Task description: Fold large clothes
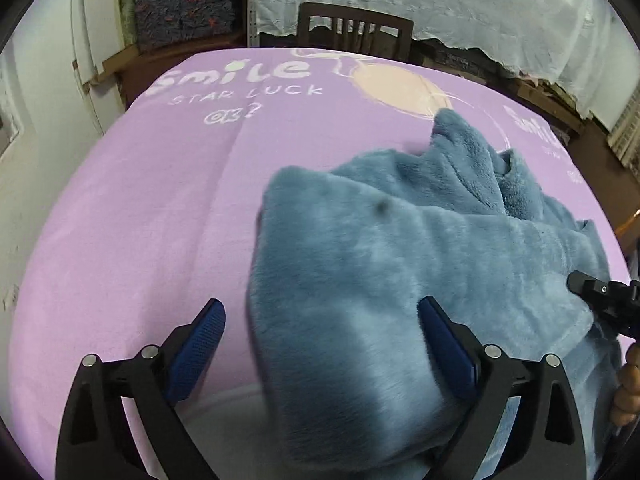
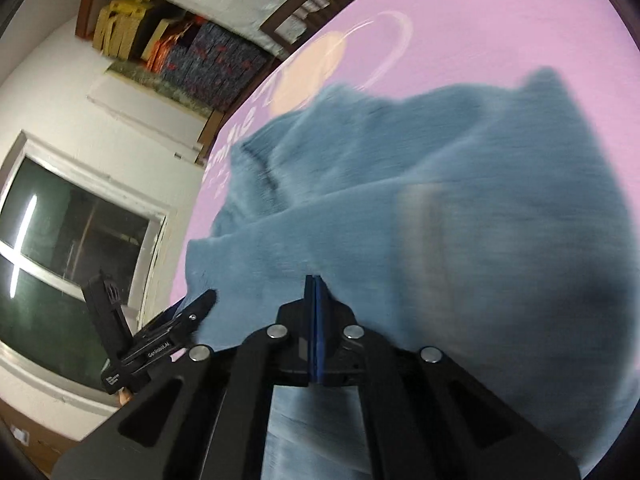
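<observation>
Lilac fleece bedding point(image 1: 132, 208) printed with "smile", "STAR LUCK" and "OK?" covers the whole work surface under my two cameras.

Nearest to me in the left wrist view, my left gripper point(image 1: 320, 344) stands with its jaws spread wide. Its blue pads point(image 1: 196, 352) flank the near fold of the blue plush garment point(image 1: 360, 264), one pad over bare bedding, the other against the pile; I see no pinch on the cloth. The garment lies bunched in thick folds on the right half of the spread, its near edge running under my fingers and its far end rumpled into a peak beside the pale round print point(image 1: 400, 88).

In the right wrist view, my right gripper point(image 2: 314, 292) has its pads pressed flat together, tips at the garment's edge. The picture is blurred, so I cannot tell whether any cloth is caught between them. At the right edge of the left view the same tool shows as a black tip lying on the fleece, with fingers of a hand point(image 1: 628, 384) behind it.

Farther off, a dark wooden chair point(image 1: 354, 30) stands at the bed's far edge, with white sheeting point(image 1: 460, 4) draped behind it and stacked patterned fabric point(image 1: 184, 0) to its left. A dark window point(image 2: 68, 240) sits in the white wall.
</observation>
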`<state>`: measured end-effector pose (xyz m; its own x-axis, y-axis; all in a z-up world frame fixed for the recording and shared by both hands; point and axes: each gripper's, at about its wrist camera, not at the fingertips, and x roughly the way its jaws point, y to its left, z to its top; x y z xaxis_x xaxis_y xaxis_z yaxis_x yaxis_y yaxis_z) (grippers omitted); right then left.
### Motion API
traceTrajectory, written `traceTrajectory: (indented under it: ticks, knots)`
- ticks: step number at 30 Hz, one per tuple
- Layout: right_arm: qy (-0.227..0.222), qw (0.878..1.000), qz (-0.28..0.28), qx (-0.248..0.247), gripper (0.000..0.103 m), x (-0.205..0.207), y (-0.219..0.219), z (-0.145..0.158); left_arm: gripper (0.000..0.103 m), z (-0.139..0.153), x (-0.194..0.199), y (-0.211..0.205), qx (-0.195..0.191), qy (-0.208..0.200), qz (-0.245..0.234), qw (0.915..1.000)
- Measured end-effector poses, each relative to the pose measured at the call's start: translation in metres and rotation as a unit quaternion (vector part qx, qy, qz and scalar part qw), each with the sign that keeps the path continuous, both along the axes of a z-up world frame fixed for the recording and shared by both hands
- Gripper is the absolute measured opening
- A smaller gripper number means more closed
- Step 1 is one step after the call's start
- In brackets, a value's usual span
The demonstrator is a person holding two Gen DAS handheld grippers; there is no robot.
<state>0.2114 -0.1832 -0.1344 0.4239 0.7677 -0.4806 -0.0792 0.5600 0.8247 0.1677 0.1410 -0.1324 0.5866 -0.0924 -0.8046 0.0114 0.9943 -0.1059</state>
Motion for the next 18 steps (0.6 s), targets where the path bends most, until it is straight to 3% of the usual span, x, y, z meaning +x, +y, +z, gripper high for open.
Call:
traceTrajectory:
  ticks: [2, 5, 6, 11, 14, 18]
  knots:
    - [0.005, 1.000, -0.029, 0.003, 0.000, -0.005, -0.024, -0.004, 0.095, 0.008, -0.007, 0.008, 0.002, -0.010, 0.013, 0.9999]
    - [-0.003, 0.997, -0.069, -0.019, 0.001, -0.015, -0.048, 0.004, 0.089, 0.027, -0.020, 0.014, 0.045, -0.038, 0.047, 0.9972]
    - [-0.013, 0.996, -0.082, -0.033, 0.006, -0.019, -0.055, 0.011, 0.089, 0.034, -0.025, 0.016, 0.045, -0.049, 0.052, 0.9964]
    - [-0.076, 0.982, -0.126, -0.122, 0.006, -0.055, -0.078, 0.046, 0.089, 0.062, -0.055, -0.001, 0.038, -0.110, 0.026, 0.9929]
    - [-0.076, 0.977, -0.128, -0.150, 0.006, -0.070, -0.079, 0.044, 0.089, 0.057, -0.058, -0.025, 0.066, -0.113, 0.006, 0.9913]
    - [-0.055, 0.978, -0.109, -0.170, 0.006, -0.083, -0.078, 0.025, 0.089, 0.029, -0.049, -0.040, 0.095, -0.072, -0.014, 0.9928]
